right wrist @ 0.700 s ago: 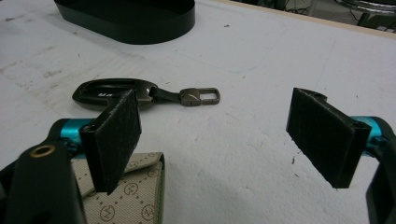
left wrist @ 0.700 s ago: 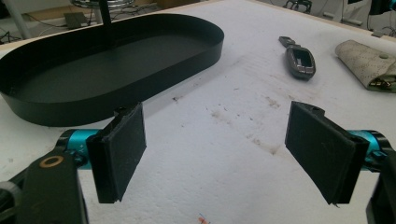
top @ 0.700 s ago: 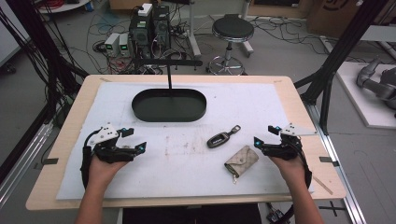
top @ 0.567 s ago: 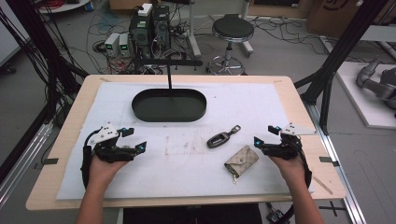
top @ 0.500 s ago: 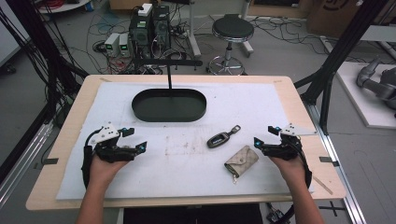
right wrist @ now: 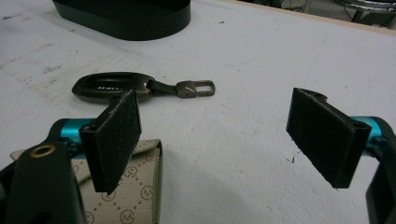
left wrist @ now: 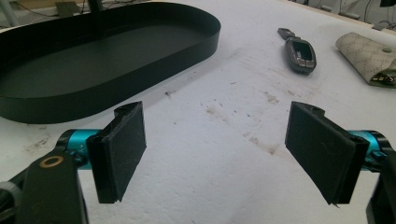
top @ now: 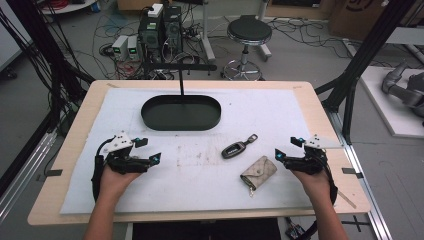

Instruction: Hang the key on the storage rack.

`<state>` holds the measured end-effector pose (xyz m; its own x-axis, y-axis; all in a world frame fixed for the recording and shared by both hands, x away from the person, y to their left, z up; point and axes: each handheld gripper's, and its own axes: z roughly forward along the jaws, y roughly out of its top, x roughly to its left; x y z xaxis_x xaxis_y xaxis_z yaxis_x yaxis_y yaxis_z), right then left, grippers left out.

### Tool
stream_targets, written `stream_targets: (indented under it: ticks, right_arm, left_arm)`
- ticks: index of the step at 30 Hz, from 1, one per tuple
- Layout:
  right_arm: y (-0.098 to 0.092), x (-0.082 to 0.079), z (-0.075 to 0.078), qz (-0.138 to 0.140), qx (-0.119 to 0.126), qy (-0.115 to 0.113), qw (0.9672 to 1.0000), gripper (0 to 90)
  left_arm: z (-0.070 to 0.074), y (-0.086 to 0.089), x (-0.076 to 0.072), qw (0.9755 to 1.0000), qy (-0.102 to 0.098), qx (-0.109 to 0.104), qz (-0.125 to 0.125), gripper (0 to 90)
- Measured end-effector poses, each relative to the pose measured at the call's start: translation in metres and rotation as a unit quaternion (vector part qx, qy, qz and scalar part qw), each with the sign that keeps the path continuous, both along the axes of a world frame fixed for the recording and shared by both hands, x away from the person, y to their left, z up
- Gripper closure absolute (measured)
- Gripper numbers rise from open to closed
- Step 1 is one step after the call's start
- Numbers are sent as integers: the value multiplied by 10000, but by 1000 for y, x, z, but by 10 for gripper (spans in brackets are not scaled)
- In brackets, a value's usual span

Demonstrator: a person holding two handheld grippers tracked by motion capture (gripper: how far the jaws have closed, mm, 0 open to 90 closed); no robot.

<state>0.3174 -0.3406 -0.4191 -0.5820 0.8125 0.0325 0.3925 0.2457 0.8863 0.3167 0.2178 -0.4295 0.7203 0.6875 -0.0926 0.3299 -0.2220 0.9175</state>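
Observation:
A dark car key fob [top: 236, 148] with a clip lies on the white mat, right of centre; it also appears far off in the left gripper view [left wrist: 300, 54] and close in the right gripper view [right wrist: 114, 87]. A beige patterned key pouch [top: 259, 172] lies just below it, seen again as the pouch [right wrist: 135, 186] beside the right gripper's left jaw and the pouch [left wrist: 369, 55]. My left gripper [top: 152, 161] rests open at the mat's left, nothing between its jaws [left wrist: 219, 156]. My right gripper [top: 281, 156] rests open just right of the pouch, jaws empty [right wrist: 219, 140].
A black oval tray [top: 181, 113] sits at the back middle of the mat, with a black stand post [top: 181, 80] behind it. The wooden table edge [top: 325, 115] frames the mat. A stool [top: 248, 31] and cabled equipment stand on the floor beyond.

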Motion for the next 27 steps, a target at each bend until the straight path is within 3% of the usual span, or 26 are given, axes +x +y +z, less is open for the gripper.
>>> stream_targets:
  ticks: [9,14,27]
  right_arm:
    - [-5,-3,-2,-15,42,46,10000,183]
    - [-9,-7,-2,-53,79,28,10000,183]
    - [-17,-20,-3,-157,110,79,9998,183]
  left_arm:
    - [7,-27,13,9997,101,27,-198,204]
    - [14,-40,21,9994,58,35,-350,204]
    - [22,-96,44,9969,129,99,-771,204]
